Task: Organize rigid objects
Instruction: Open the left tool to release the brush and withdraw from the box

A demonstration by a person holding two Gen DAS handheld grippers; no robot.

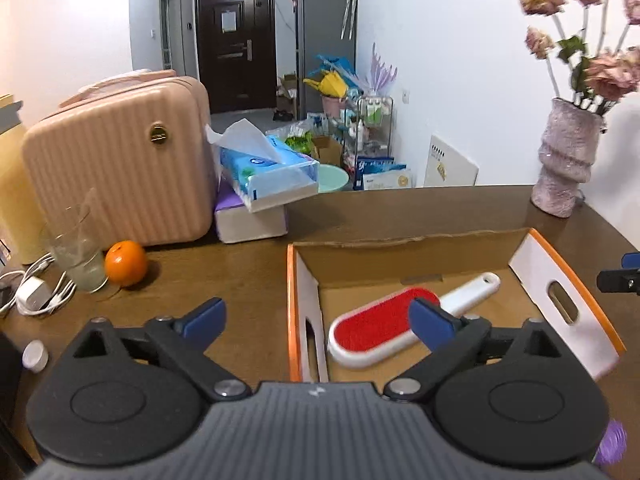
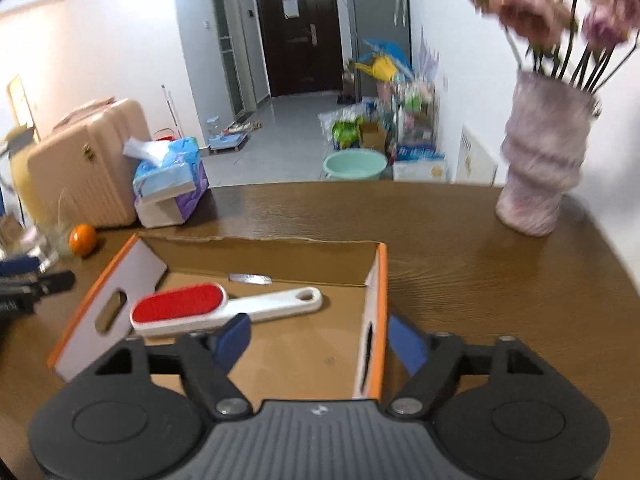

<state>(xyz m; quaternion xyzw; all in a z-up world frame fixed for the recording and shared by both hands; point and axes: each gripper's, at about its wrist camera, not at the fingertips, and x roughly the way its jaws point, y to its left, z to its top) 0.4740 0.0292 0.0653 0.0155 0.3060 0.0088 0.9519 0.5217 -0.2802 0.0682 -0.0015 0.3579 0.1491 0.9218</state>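
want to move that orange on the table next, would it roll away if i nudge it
Probably yes: the orange is round and sits free on the smooth wooden table. It looks firm, so a pinch should hold, though its curved skin may slip. The glass close beside it could get knocked.

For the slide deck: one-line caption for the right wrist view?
Right gripper open and empty above the cardboard box, where a red lint brush lies flat.
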